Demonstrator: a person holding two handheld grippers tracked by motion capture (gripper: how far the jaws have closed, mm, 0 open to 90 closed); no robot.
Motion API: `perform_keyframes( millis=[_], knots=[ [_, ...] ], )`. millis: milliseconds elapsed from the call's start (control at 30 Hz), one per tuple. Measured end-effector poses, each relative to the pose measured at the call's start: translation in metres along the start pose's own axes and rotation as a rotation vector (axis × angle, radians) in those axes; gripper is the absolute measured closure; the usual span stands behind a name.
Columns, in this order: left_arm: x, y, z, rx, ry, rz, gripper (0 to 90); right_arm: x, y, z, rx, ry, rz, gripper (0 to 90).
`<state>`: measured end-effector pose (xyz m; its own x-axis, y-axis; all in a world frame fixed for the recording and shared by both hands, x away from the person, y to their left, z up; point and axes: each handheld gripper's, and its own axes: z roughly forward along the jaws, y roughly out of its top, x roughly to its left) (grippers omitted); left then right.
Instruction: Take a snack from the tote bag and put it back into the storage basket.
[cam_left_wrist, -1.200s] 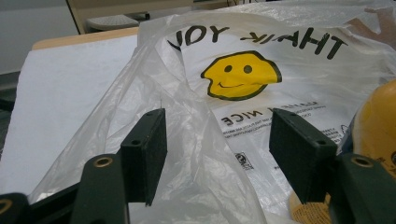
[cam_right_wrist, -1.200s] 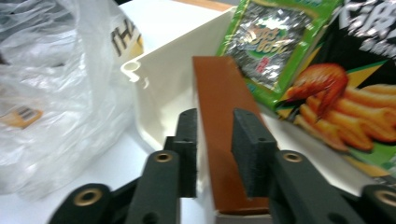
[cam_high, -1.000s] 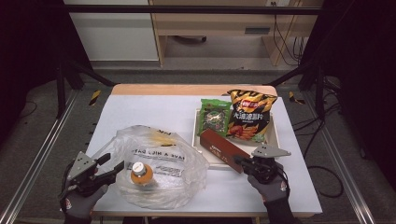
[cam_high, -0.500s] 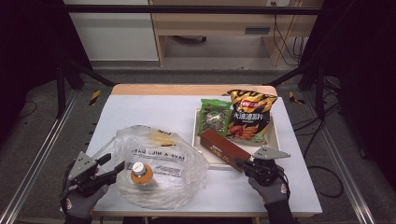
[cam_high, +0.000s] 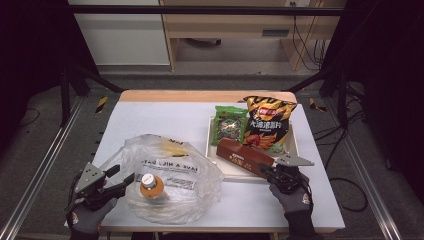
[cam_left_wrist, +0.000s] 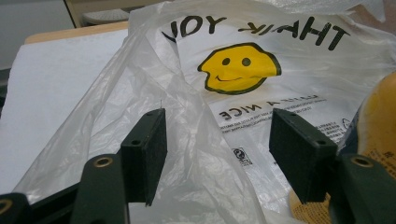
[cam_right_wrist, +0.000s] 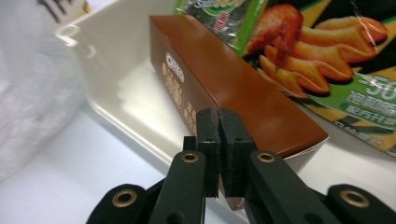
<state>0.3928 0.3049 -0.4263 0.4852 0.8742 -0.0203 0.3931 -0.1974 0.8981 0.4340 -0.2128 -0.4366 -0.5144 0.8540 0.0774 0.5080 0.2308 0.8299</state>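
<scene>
Brown box (cam_high: 246, 156) lying slantwise in tray (cam_high: 293, 150) on worktop (cam_high: 165, 120): light, stiff cardboard, smooth sides, best pinched across near end. Right gripper (cam_right_wrist: 218, 122) fingers closed, empty, at that end. Left gripper (cam_left_wrist: 217, 147) fingers open around flimsy bag (cam_left_wrist: 261, 74) film.

The plastic bag (cam_left_wrist: 261, 70) carries an upside-down "THANK YOU" above a yellow smiley face, with "A NICE" legible beneath it, also inverted. The chip bag (cam_right_wrist: 373, 100) shows "50" in white on a green band. The brown box (cam_right_wrist: 224, 88) bears a small white oval logo, unreadable.
</scene>
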Motion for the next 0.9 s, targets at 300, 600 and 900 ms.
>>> perform_keyframes(
  millis=[300,600,900],
  knots=[
    [0.0,-0.001,0.001,0.003,0.0,-0.001,36.5,-0.009,-0.001,0.01,0.021,-0.055,0.014,86.8],
    [0.0,-0.001,0.002,0.006,-0.002,0.001,36.5,-0.013,-0.002,0.016,0.031,-0.088,0.019,86.0],
    [0.0,-0.001,0.001,0.004,-0.002,-0.002,36.5,-0.016,0.001,0.007,-0.038,-0.118,0.024,79.2]
  ],
)
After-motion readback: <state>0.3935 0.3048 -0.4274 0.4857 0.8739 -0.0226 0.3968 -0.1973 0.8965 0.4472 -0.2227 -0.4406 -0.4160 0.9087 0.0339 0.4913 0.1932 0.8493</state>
